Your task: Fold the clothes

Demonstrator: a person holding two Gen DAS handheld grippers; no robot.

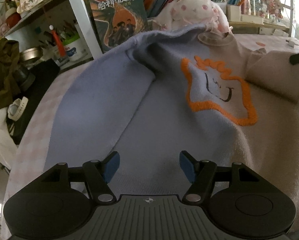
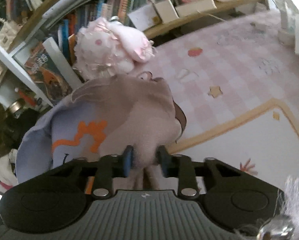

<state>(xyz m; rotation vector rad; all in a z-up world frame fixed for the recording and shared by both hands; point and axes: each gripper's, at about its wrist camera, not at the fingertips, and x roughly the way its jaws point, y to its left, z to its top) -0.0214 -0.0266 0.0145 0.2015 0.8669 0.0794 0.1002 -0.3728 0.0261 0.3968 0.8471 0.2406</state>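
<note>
Your right tongs (image 2: 144, 163) pinch a bunched beige fold of the soft, limp blue-and-beige knit sweater with an orange outline (image 1: 219, 92), lying on the pink checked surface (image 2: 239, 76), while your left tongs (image 1: 149, 167) hover wide above its blue side, best gripped at edges.

The sweatshirt (image 1: 169, 120) is soft matt knit cloth in pale blue and beige, its orange outline (image 1: 221, 92) raised and fuzzy — like towelling. Both grippers have matt black plastic arms with dull metal pivot pins, blue rubbery-looking fingers (image 1: 112, 166) and a ribbed grey plastic base. The checked pink cover (image 2: 229, 64) looks smooth printed cloth — the plush toy (image 2: 109, 48) fluffy, the book cover (image 1: 119, 18) glossy paper.
</note>
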